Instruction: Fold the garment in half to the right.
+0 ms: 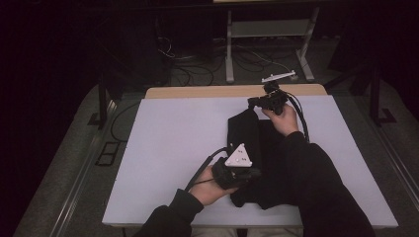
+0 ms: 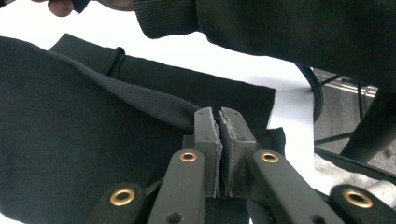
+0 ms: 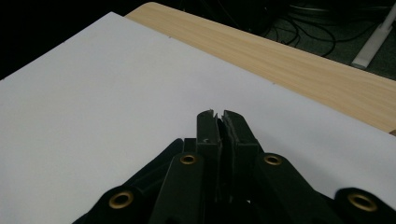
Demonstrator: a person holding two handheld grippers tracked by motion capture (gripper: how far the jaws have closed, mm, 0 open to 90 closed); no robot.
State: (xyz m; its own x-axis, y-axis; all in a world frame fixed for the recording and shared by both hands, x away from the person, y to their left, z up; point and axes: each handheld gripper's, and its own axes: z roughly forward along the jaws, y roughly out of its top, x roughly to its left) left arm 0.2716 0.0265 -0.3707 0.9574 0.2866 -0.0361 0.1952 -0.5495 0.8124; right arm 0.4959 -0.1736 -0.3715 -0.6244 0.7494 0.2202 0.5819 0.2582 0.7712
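Observation:
A black garment (image 1: 244,133) lies folded lengthwise on the white tabletop (image 1: 168,143), partly under the person's right sleeve. My left gripper (image 1: 254,173), with its grey three-cornered plate, sits at the garment's near end. In the left gripper view its jaws (image 2: 220,114) are shut, pinching a fold of the black cloth (image 2: 70,116). My right gripper (image 1: 252,103) is at the garment's far end near the table's back edge. Its jaws (image 3: 218,115) are shut, with black cloth (image 3: 154,170) bunched under them and drawn up from the table.
A wooden strip (image 1: 197,92) runs along the table's far edge. Behind it on the floor are tangled cables (image 1: 192,74), a grey metal stand (image 1: 267,29) and a small white bracket (image 1: 279,76). Bare white surface stretches to the garment's left.

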